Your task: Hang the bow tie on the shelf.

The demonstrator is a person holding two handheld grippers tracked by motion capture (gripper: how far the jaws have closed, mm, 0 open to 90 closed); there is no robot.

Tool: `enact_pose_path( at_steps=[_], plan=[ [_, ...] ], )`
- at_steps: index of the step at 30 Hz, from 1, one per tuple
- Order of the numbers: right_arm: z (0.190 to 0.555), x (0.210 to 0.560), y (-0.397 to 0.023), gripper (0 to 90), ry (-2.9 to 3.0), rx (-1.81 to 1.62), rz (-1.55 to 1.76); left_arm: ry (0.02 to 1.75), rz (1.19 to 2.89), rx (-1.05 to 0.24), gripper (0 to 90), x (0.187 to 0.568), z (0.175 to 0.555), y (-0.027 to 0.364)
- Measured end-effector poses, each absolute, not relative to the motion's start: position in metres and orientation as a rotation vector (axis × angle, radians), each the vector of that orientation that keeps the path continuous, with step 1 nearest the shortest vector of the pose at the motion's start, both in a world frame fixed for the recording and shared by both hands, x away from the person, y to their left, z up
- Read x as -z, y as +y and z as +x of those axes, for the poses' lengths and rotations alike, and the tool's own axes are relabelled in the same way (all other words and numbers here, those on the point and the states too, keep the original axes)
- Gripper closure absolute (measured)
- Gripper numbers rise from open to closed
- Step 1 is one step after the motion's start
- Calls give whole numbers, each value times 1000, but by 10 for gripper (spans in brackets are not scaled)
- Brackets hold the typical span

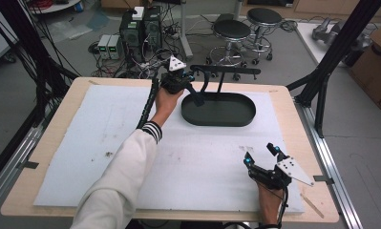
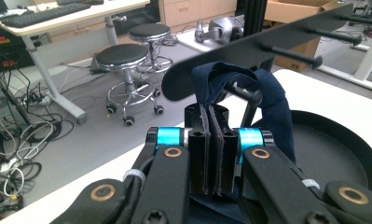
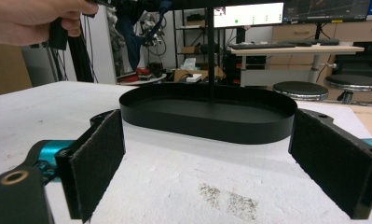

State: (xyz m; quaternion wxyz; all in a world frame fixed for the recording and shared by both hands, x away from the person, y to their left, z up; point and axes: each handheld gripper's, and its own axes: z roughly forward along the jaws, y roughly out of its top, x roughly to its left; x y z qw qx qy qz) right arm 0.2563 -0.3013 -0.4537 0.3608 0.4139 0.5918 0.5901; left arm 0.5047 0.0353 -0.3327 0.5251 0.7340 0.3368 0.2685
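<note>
High view, L tongs [image 1: 192,80] grip cloth [image 2: 267,100], over tray [image 1: 218,109]

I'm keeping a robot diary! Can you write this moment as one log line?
left hand-held gripper: shut on navy cloth, at rack peg | right hand-held gripper: open, idle | oval tray: on table

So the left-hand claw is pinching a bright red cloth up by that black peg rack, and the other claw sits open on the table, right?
Not quite: the cloth is dark navy blue, as the left gripper view shows. The left gripper does pinch it by the peg rack, and the right gripper sits open on the table.
</note>
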Motion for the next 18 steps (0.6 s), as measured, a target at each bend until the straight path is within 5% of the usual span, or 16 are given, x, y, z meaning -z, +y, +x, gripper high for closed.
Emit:
enact_pose_path(
  at_steps=[13, 18],
  plan=[
    [256, 454, -301, 97, 1525, -1525, 1071, 819, 1774, -618, 804, 336, 507, 37],
    [256, 454, -302, 97, 1520, -1535, 1073, 848, 1789, -593, 633, 337, 507, 41]
  ],
)
